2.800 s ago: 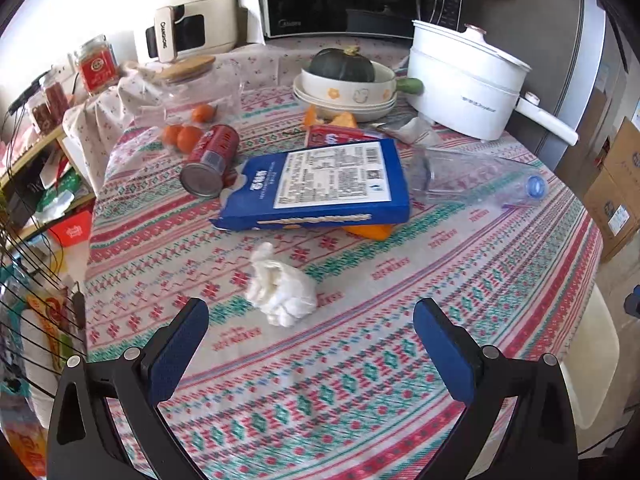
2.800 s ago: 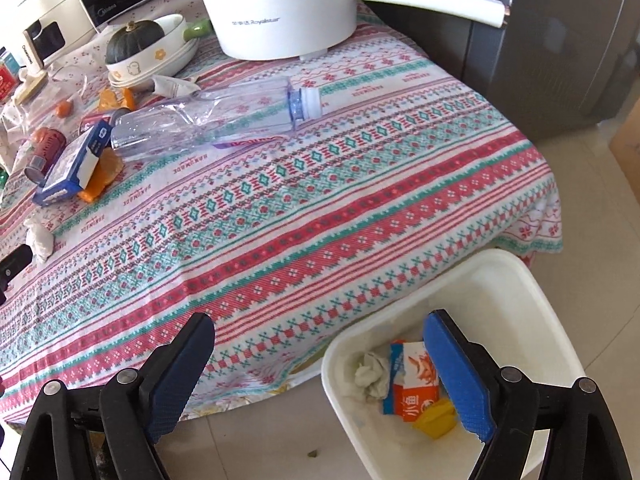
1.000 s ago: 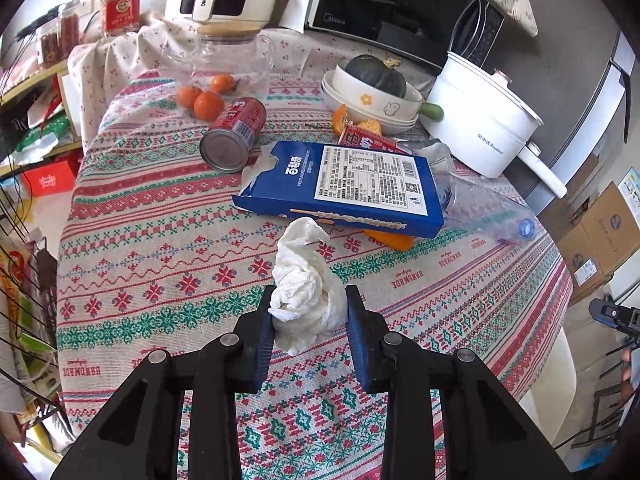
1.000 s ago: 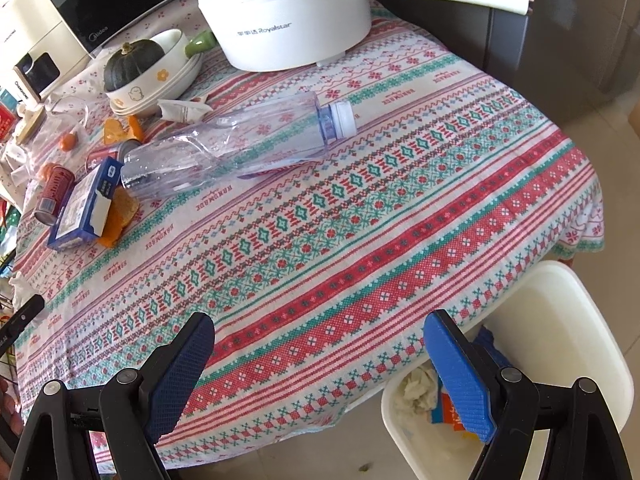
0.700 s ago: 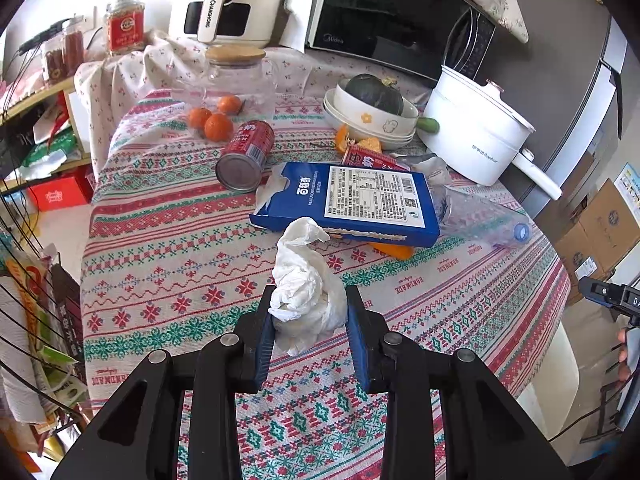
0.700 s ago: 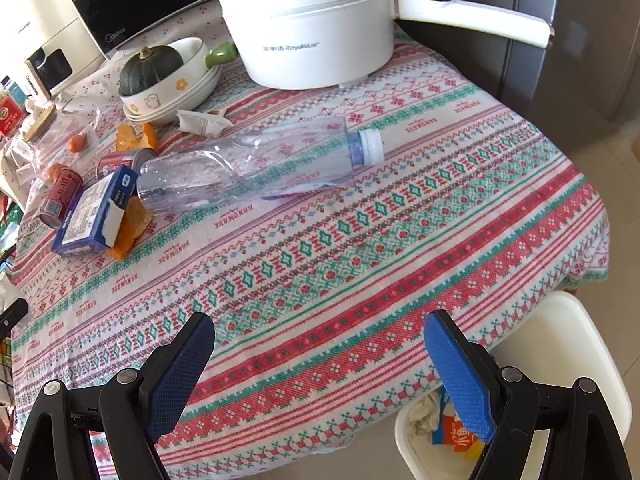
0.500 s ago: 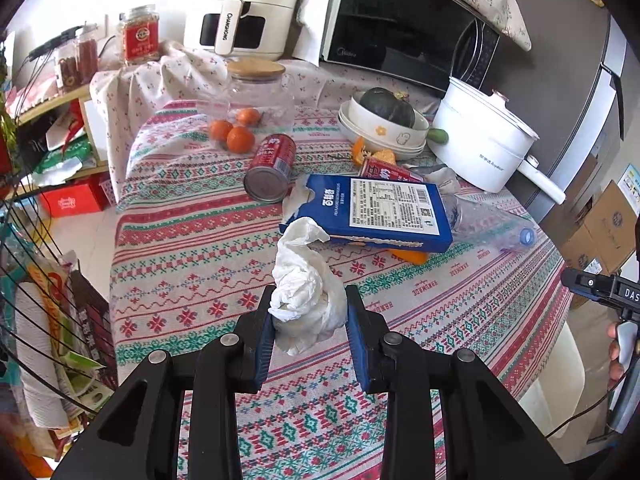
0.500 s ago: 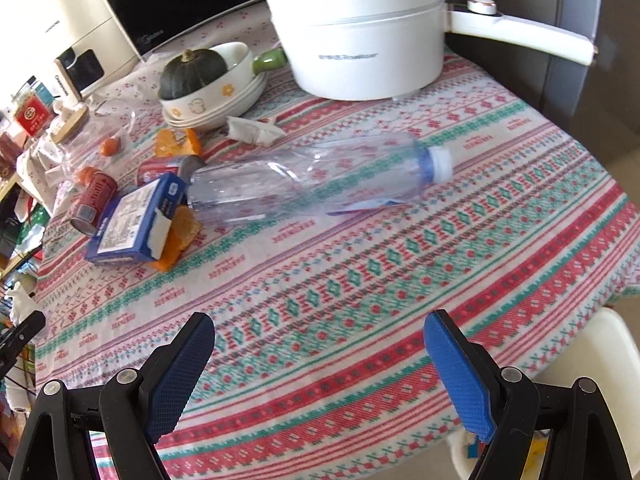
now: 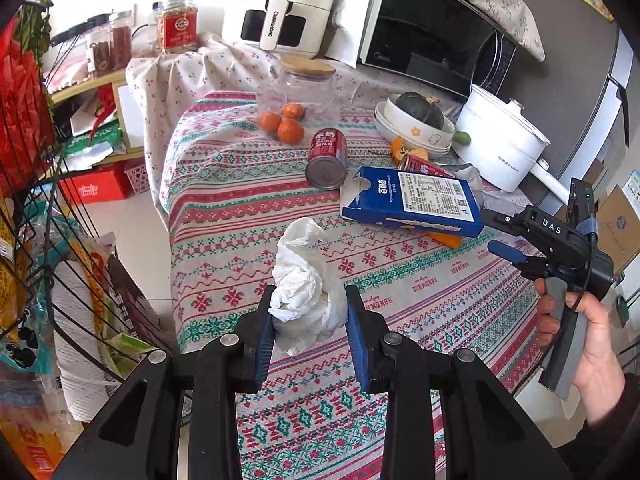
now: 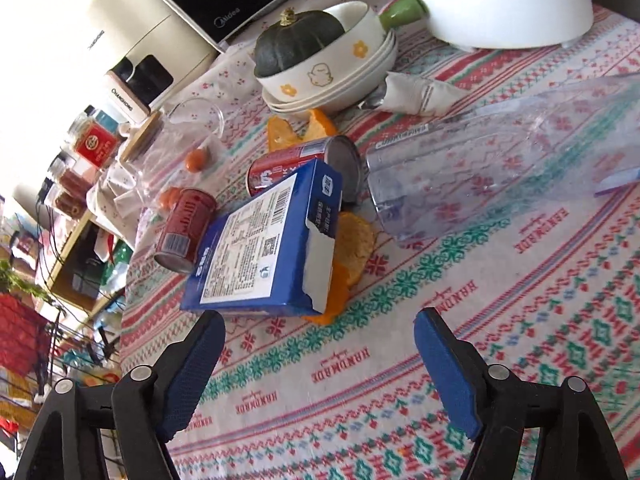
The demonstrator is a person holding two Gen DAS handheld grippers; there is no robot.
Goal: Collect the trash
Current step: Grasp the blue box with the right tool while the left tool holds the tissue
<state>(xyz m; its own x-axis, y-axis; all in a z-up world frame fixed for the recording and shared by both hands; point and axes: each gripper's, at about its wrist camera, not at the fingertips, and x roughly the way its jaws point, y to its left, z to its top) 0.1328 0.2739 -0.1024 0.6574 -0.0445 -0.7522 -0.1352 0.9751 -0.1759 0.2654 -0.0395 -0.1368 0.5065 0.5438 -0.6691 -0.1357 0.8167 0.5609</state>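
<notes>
My left gripper (image 9: 310,316) is shut on a crumpled white tissue (image 9: 306,290), held above the patterned tablecloth (image 9: 420,320). My right gripper (image 10: 318,330) hangs low over the cloth, its jaws closing with nothing between them. Just beyond its tips lies a blue carton (image 10: 266,248) on orange peel (image 10: 352,256). In the left wrist view the same right gripper (image 9: 500,234), held by a hand (image 9: 588,344), points at the blue carton (image 9: 416,202). A clear plastic bottle (image 10: 500,164) lies to the carton's right. Two red cans (image 10: 188,224) (image 10: 304,164) lie behind it.
Stacked bowls holding a dark squash (image 10: 304,40), a white pot (image 9: 500,144), a glass jar (image 9: 308,84) and small oranges (image 9: 282,126) stand at the table's far side. An air fryer (image 9: 288,4) and a microwave (image 9: 432,36) sit behind. A wire rack (image 9: 52,280) crowds the left.
My left gripper drew back and rose with the tissue still held. My right gripper swung left and down, away from the white bin toward the blue carton, and its jaws narrowed.
</notes>
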